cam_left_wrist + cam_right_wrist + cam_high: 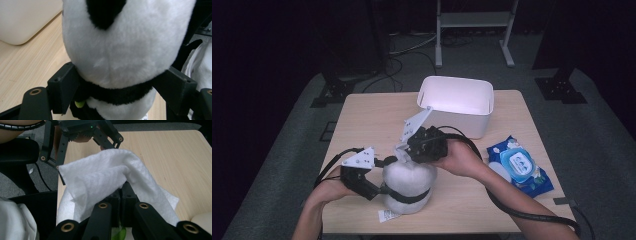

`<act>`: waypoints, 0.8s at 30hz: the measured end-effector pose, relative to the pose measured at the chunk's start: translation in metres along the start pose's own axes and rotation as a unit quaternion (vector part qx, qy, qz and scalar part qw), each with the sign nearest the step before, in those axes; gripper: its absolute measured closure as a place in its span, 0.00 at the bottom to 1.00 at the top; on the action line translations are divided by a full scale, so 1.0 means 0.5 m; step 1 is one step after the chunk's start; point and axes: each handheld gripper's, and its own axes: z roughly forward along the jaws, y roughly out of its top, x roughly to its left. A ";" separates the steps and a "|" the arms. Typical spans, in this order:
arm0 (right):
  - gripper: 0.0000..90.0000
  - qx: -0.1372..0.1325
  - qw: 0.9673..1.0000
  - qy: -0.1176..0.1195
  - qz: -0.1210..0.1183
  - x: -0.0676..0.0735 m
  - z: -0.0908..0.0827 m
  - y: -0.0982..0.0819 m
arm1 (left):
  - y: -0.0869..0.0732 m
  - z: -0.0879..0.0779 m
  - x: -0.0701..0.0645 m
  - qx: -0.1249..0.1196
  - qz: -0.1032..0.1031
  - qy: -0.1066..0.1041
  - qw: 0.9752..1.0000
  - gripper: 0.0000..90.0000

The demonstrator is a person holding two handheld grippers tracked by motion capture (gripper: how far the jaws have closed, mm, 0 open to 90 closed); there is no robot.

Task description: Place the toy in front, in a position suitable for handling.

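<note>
Much of the plush panda [408, 186] is hiding from view: from above, its face is turned away and the right hand [458, 159] is covering its top, while the left gripper view is cutting off its head and base, leaving a white belly and one black band. A green speck by the band is too small to identify. The printed label at the toy's 7 o'clock is unreadable.

The left gripper [117, 87] is sitting at the panda's 9 o'clock, its jaws standing wide on either side of the black band; whether the pads are pressing the fur, I cannot tell. The right gripper [121, 195] is hovering at the panda's 12 o'clock, its jaws pinched tight on one white wipe [100, 180], which is draping over and hiding the fingertips.

The panda is standing near the table's [362, 120] front edge, at about 6 o'clock. Counted: one panda, one wipe, one white bin [472, 120] at 12 o'clock, one blue wipes pack [519, 165] at 3 o'clock, two grippers.
</note>
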 end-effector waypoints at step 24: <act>0.97 -0.024 0.999 0.027 0.015 -0.003 0.034 0.016 | 0.062 -0.042 -0.004 -0.011 -0.008 0.005 1.000 0.16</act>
